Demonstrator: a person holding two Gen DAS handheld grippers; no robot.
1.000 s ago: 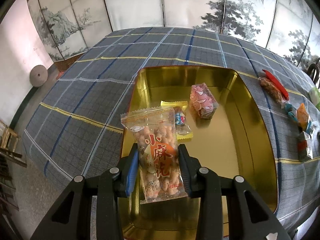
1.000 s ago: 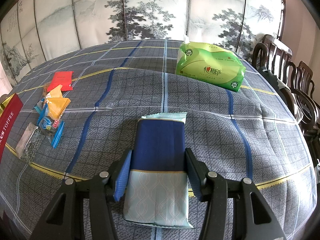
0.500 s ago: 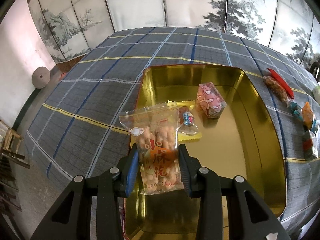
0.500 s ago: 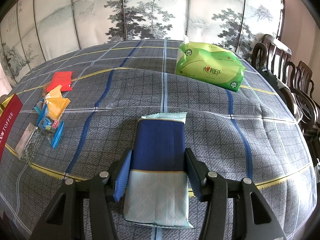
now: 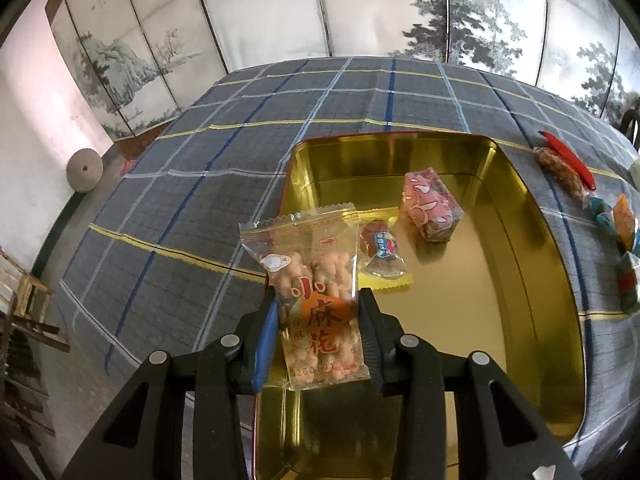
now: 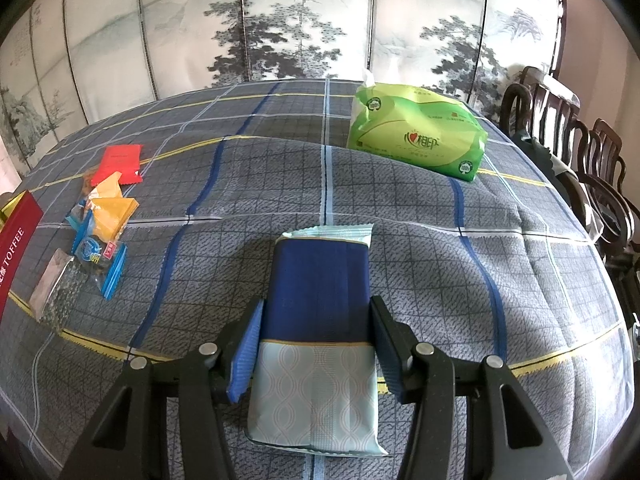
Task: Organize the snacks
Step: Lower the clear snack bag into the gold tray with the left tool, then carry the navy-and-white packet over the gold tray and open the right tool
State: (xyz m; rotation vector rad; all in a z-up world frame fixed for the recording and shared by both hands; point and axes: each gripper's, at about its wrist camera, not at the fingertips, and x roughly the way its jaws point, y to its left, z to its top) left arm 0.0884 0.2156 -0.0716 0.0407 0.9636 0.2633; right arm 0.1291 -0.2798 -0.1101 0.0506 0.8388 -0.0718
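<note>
Fingers (image 5: 267, 334) pinch the twist-snack bag (image 5: 316, 300) above the gold tin (image 5: 532, 280); right fingers (image 6: 245, 356) pinch the blue packet (image 6: 318, 292).

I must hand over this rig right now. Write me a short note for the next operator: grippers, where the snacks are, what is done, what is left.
Left gripper: shut on the clear twist-snack bag, held above the gold tin, near its left edge.
Right gripper: shut on the blue packet.
Done: pink packet and small candy lie in the tin.
Left: release the bag into the tin, bring the blue packet, then the loose snacks on the cloth. The green tissue pack is probably not a snack.
</note>
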